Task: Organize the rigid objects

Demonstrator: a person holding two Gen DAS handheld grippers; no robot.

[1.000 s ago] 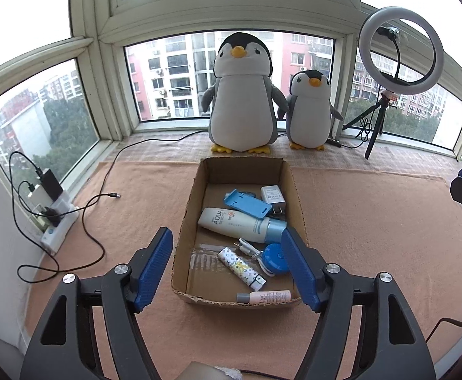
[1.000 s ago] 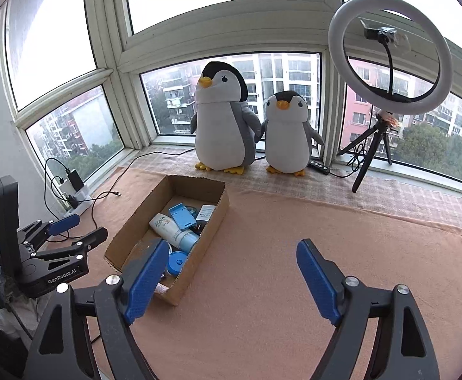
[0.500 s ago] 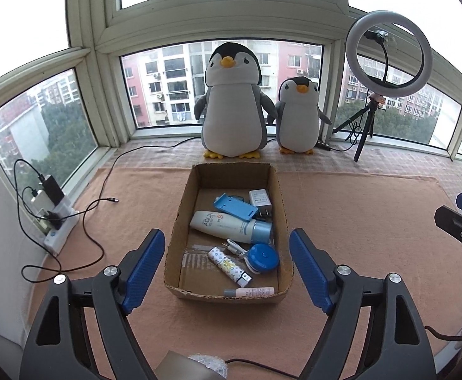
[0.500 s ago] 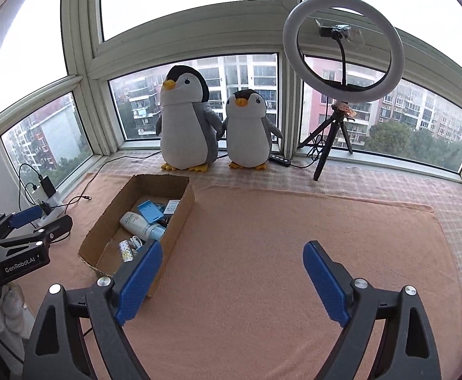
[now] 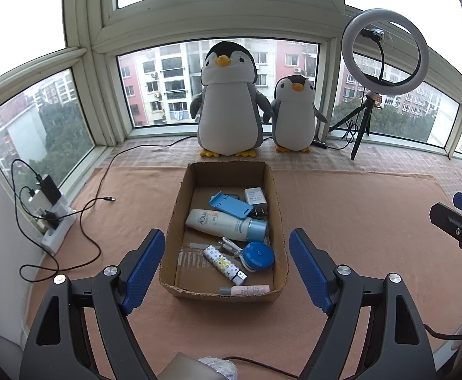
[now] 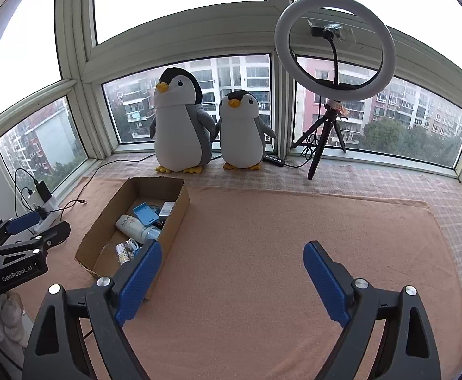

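Observation:
A cardboard box (image 5: 175,218) lies on the pink mat and also shows in the right wrist view (image 6: 180,209). In it lie a white Aqua tube (image 5: 215,220), a blue phone stand (image 5: 229,205), a white charger plug (image 5: 256,197), a round blue case (image 5: 259,255), a patterned stick (image 5: 223,262) and a pink tube (image 5: 250,290). My left gripper (image 5: 227,266) is open and empty, held above the box's near end. My right gripper (image 6: 232,274) is open and empty over bare mat, right of the box.
Two plush penguins (image 5: 227,104) (image 5: 294,117) stand on the sill behind the box. A ring light on a tripod (image 5: 384,47) stands at the back right. A power strip with cables (image 5: 52,218) lies at the left. The pink mat (image 6: 294,253) stretches right of the box.
Both grippers have pulled back and risen away from the box, so it looks smaller. The right view has swung right over bare mat. Both stay open and empty.

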